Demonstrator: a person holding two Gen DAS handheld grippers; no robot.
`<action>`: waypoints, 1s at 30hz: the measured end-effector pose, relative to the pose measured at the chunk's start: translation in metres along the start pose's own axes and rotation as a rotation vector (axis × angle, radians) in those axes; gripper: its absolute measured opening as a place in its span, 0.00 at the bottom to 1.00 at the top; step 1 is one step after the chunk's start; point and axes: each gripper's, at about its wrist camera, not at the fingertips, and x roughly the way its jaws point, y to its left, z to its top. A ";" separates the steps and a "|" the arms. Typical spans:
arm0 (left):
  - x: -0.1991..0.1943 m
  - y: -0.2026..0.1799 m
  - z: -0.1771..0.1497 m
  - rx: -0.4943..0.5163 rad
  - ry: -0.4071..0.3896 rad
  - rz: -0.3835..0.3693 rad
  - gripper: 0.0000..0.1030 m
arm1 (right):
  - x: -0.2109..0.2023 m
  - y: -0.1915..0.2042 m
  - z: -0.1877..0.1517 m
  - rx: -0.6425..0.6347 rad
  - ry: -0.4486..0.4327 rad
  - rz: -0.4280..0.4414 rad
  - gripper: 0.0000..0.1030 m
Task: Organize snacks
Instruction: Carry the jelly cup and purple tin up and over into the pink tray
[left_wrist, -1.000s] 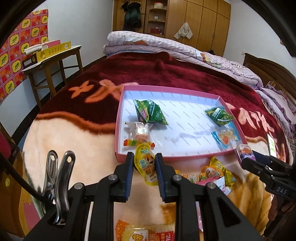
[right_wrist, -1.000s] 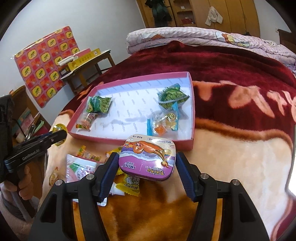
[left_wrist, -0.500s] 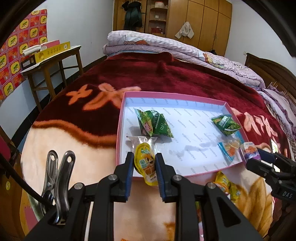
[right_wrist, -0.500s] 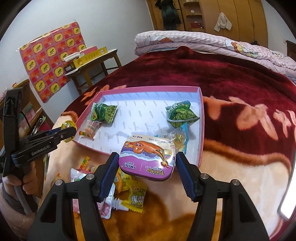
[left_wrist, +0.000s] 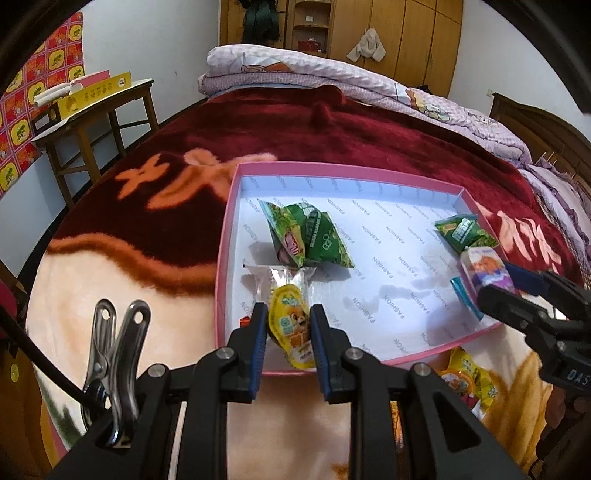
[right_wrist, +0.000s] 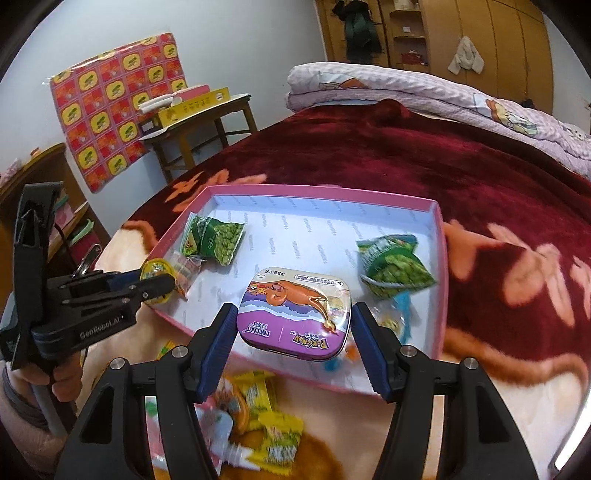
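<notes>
Grippers meet over the pink tray (left_wrist: 221, 258): left gripper (left_wrist: 286, 334) pinching a yellow jelly cup (left_wrist: 291, 328), right gripper (right_wrist: 293, 332) clamping a purple mint tin (right_wrist: 295, 314), which could slip onto snacks below if released askew.

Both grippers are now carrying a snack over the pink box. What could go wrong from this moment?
The left gripper pinches the yellow jelly cup directly above a clear packet; released here, it may land on that. The right gripper holds the purple mint tin over the blue candy packet near the pink box wall, and could crush it.
</notes>
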 end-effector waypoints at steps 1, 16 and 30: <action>0.001 0.000 0.000 0.005 0.004 0.004 0.24 | 0.003 0.000 0.001 -0.002 0.002 -0.001 0.62; 0.003 -0.003 -0.010 0.008 0.078 0.011 0.24 | 0.021 0.008 -0.012 -0.004 0.047 -0.003 0.62; 0.000 0.002 -0.016 0.025 0.073 0.038 0.23 | 0.020 0.020 -0.026 0.017 0.057 0.027 0.62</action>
